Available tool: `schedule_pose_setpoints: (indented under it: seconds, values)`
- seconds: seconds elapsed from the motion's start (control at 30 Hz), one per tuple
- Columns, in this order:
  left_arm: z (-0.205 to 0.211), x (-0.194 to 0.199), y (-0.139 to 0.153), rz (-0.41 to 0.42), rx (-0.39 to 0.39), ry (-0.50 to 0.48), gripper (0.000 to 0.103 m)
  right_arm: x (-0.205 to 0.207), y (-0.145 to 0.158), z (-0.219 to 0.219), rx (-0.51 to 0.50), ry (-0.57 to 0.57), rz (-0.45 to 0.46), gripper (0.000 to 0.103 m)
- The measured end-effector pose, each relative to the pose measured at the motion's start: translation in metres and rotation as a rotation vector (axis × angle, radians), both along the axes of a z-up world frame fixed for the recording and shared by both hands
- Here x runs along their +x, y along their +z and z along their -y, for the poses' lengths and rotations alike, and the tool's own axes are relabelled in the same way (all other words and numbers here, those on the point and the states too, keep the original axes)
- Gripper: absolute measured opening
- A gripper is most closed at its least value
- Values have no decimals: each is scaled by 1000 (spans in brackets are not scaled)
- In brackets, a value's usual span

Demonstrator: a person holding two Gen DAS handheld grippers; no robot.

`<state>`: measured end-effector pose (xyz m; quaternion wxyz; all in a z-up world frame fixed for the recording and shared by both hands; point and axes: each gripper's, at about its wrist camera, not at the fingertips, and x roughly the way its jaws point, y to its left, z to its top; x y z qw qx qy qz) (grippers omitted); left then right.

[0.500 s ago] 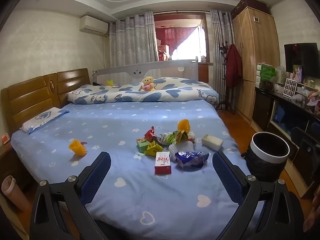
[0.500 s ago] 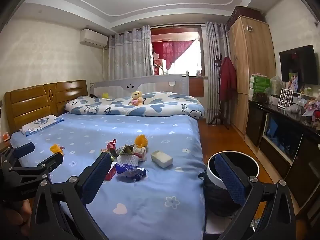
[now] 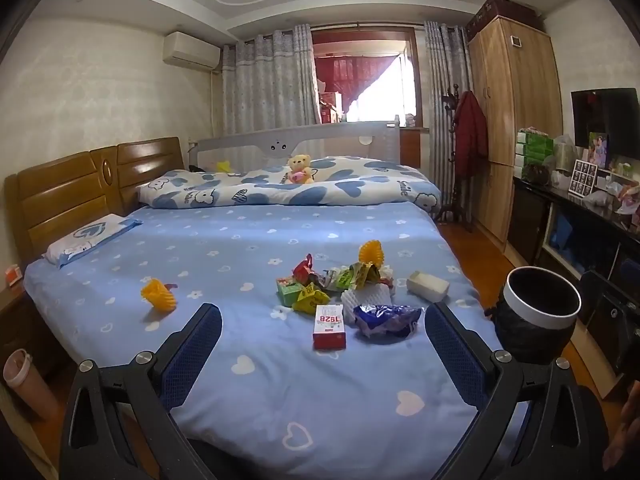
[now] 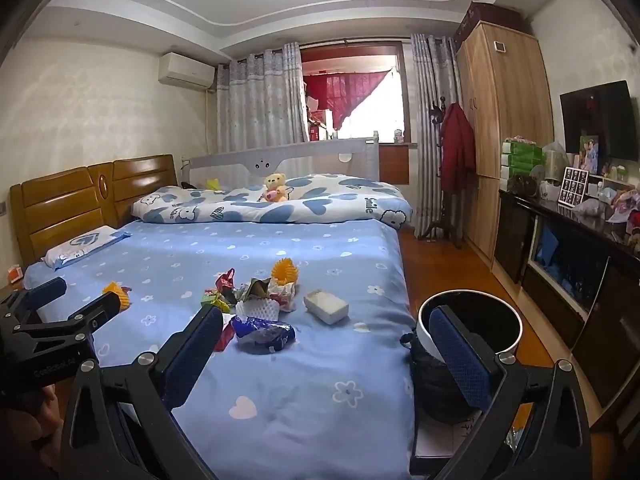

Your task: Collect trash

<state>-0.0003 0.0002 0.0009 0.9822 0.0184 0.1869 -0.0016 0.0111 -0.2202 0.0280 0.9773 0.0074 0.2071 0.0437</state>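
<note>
A heap of trash lies on the blue bed [image 3: 280, 392]: a red and white carton [image 3: 329, 326], a blue wrapper [image 3: 386, 319], crumpled wrappers [image 3: 340, 276], a white box [image 3: 427, 286], yellow foam nets [image 3: 159, 294]. My left gripper [image 3: 322, 344] hangs open above the near bed edge, short of the carton. My right gripper [image 4: 326, 342] is open too, with the blue wrapper [image 4: 264, 334] ahead of its left finger. A black bin with a white rim [image 4: 468, 332] stands on the floor beside the bed, behind the right finger. The left gripper [image 4: 60, 300] shows at the left of the right wrist view.
A folded quilt with a teddy bear [image 3: 300, 169] lies at the far end of the bed. A wooden headboard [image 3: 80, 196] is on the left, a wardrobe [image 3: 516, 128] and a dark cluttered cabinet [image 3: 580, 220] on the right. A pink bottle [image 3: 28, 384] stands by the bed's left corner.
Both views are almost the same as before; the grippers have kept still and stayed open.
</note>
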Motion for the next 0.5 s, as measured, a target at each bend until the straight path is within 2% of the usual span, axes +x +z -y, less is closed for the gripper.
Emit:
schedule_pose_setpoints:
  seconds: [0.5]
  values:
    - [-2,3,-2,-6,-3,2,103,5,-4,1,15,9,-22,103]
